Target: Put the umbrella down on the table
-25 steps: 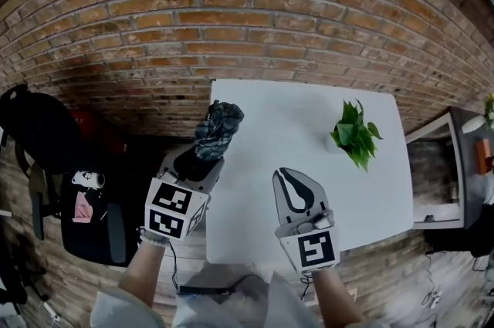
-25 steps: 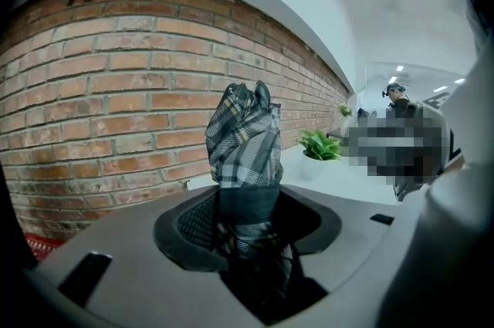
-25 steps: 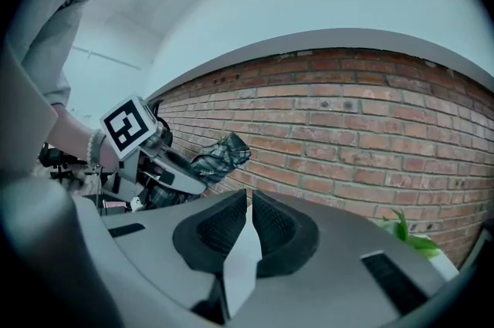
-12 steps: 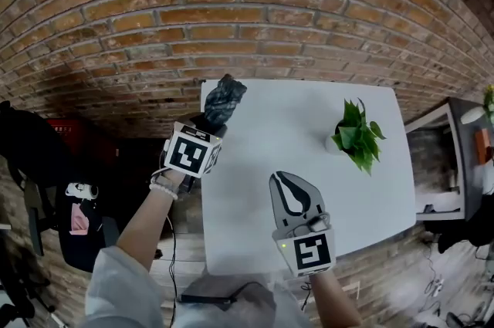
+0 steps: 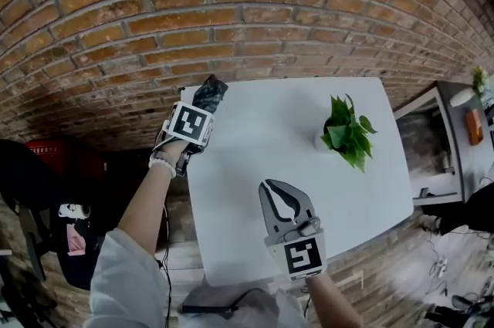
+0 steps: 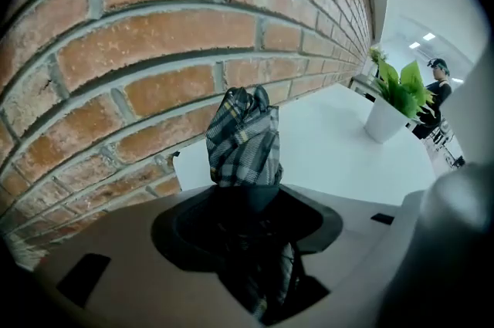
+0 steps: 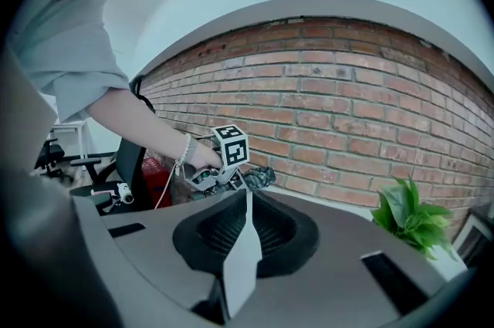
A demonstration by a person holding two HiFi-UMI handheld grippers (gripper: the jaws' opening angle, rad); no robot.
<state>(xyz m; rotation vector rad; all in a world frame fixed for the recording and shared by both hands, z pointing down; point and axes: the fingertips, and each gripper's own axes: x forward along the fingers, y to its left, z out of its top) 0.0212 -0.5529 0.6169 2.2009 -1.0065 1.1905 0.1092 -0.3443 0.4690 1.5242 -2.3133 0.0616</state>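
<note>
A folded dark plaid umbrella (image 5: 209, 94) sticks out of my left gripper (image 5: 201, 109) over the far left corner of the white table (image 5: 270, 141), close to the brick wall. In the left gripper view the umbrella (image 6: 243, 137) runs between the jaws, which still hold it while they are opening. I cannot tell whether its tip touches the table. My right gripper (image 5: 271, 185) hovers over the table's near middle, shut and empty. The right gripper view shows the left gripper (image 7: 220, 174) and the umbrella (image 7: 258, 177) ahead.
A potted green plant (image 5: 345, 130) stands at the table's far right. The brick wall (image 5: 193, 10) runs directly behind the table. A black chair (image 5: 31, 187) and a red object are on the floor to the left, and a shelf unit (image 5: 444, 141) is to the right.
My left gripper has carried the umbrella away from me, from beside the table's left edge to the far left corner, and tipped downward. The right gripper sank a little.
</note>
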